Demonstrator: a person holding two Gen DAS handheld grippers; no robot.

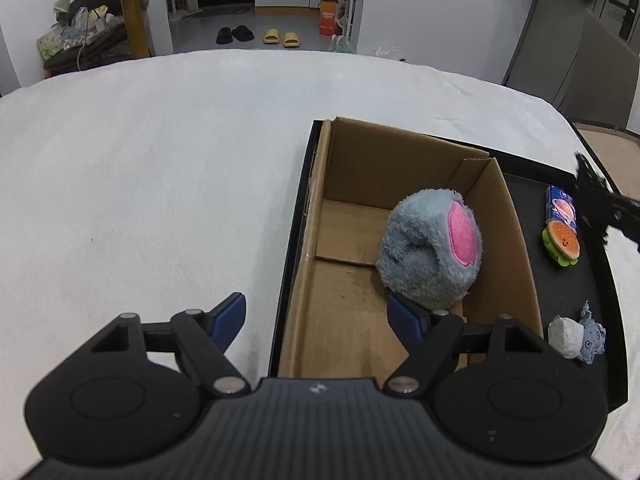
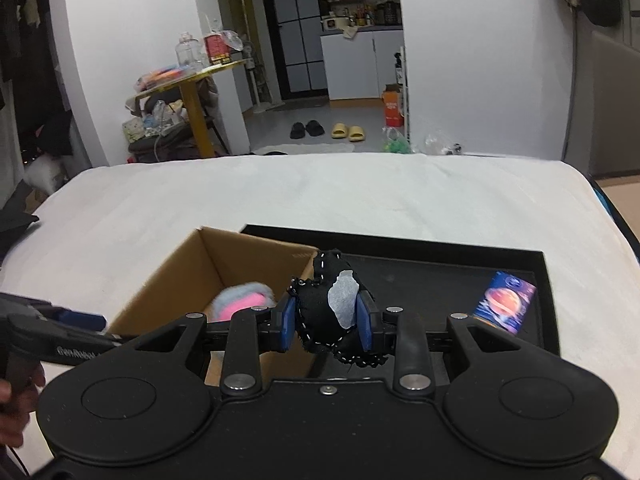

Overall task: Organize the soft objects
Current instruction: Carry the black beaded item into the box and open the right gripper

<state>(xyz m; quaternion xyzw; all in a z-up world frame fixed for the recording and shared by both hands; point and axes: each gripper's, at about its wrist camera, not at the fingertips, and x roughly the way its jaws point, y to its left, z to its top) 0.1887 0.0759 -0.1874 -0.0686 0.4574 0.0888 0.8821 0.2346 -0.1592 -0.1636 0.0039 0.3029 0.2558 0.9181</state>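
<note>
Two sets of tongs work the tidy-up: your right tongs are clamped on a black stitched plush, held mid-frame beside the cardboard box, likely bound for it. Your left tongs gape apart, holding nothing, over the box's near edge. The grey-and-pink plush already sits inside; smaller toys wait on the black tray.

Little can be read. Raised lettering runs along the left gripper arm in the right wrist view, starting "Gen", the rest unclear. The blue packet and the orange box carry print too small to read.
</note>
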